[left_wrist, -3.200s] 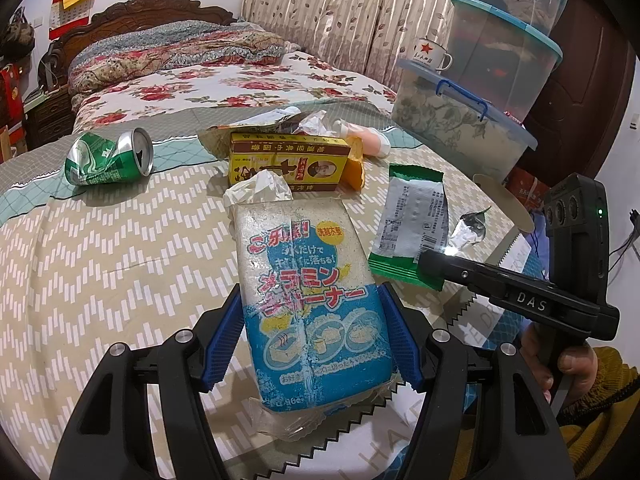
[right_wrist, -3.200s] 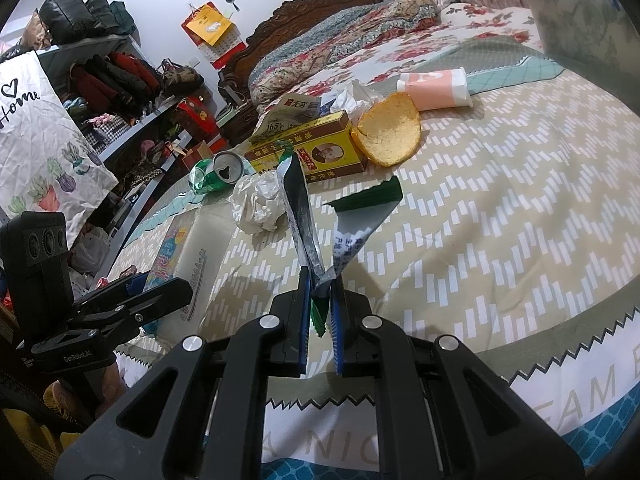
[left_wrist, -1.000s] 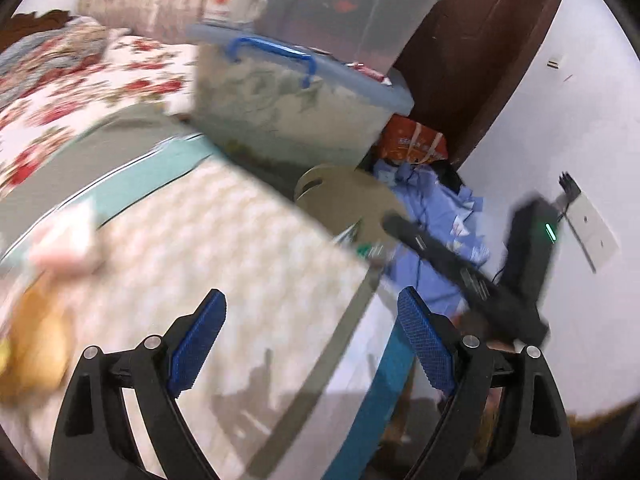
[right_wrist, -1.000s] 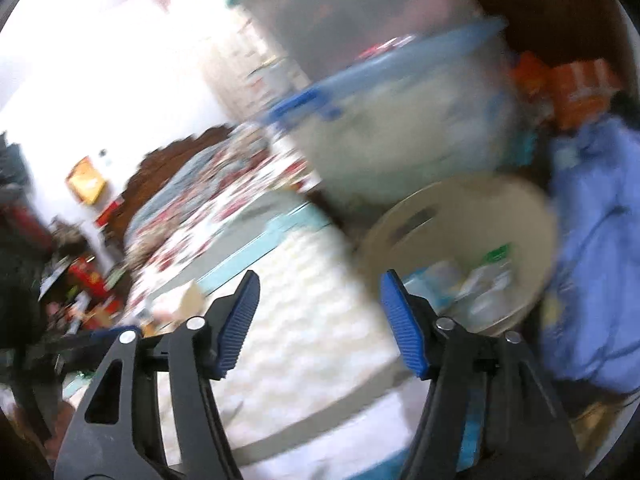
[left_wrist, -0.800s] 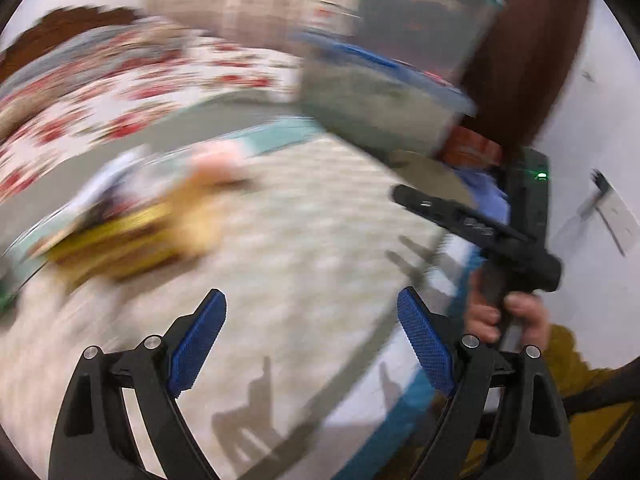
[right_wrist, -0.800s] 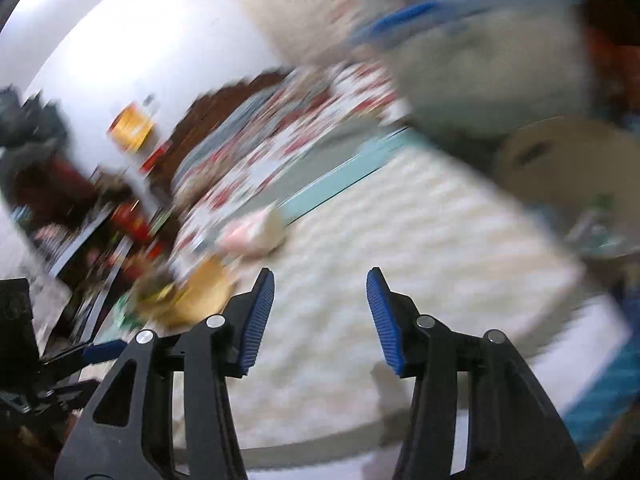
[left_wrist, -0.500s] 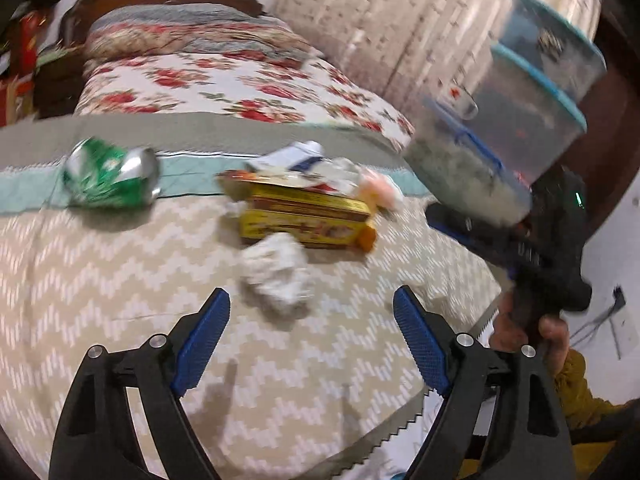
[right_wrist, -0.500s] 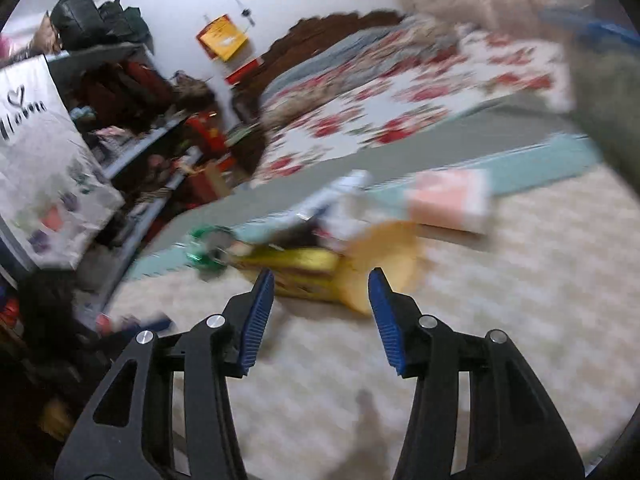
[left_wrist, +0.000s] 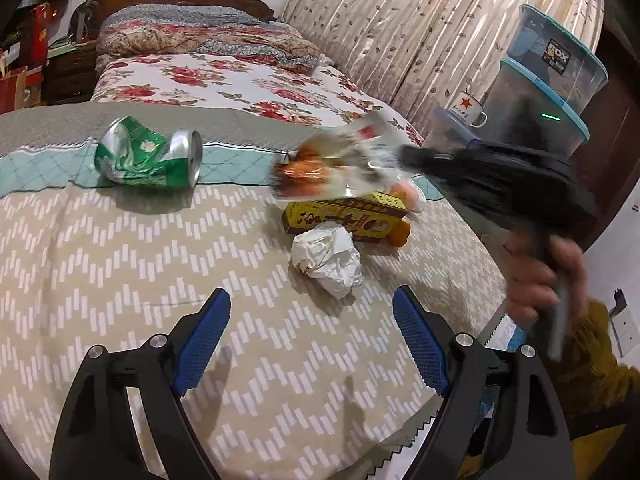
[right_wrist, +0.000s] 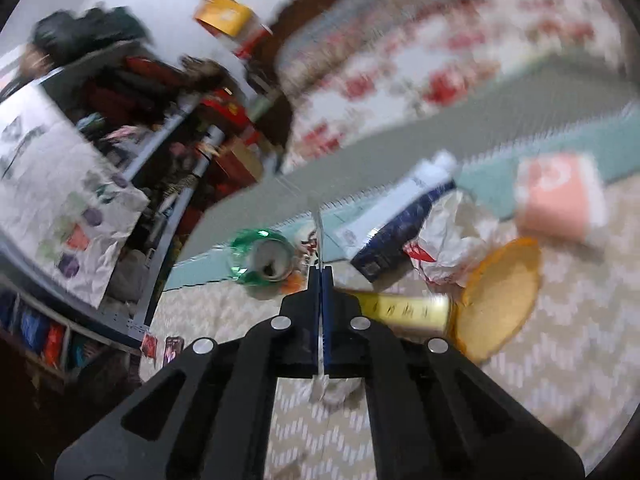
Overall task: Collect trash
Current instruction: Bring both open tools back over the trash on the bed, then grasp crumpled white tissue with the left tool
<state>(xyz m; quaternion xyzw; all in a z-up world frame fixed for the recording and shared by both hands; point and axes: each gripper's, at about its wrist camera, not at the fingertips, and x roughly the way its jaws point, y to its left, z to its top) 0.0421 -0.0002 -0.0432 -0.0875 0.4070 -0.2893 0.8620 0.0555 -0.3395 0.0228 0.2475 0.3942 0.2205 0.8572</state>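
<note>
Right claw: clenched tight on the edge of a thin, see-through wrapper. In the right wrist view the film showed edge-on as a pale sliver between the pads; in the left wrist view it hung blurred in the air off the claw's tip, above the bed. Pinching a floppy sheet by its rim is probably the only hold you can get on it.

Left claw: released, blue pads spread wide with nothing between them, tilted down over the quilt. My guess is it was lined up for the next pick.

Paper ball: crumpled white wad just ahead of the left claw, touching the front of the yellow box. Nearest piece, so likely the next target.

Yellow box: lay flat on the quilt, with an orange round thing at its far end.

Can: crushed green one on its side, well apart to the left, open end facing the boxes.

Further back: a dark blue and white carton and a pink pack, both blurry.

Bed: zigzag quilt was carrying all the trash.

Bin: not visible in either view.

Progress: several pieces not yet collected, so roughly midway by my read.
</note>
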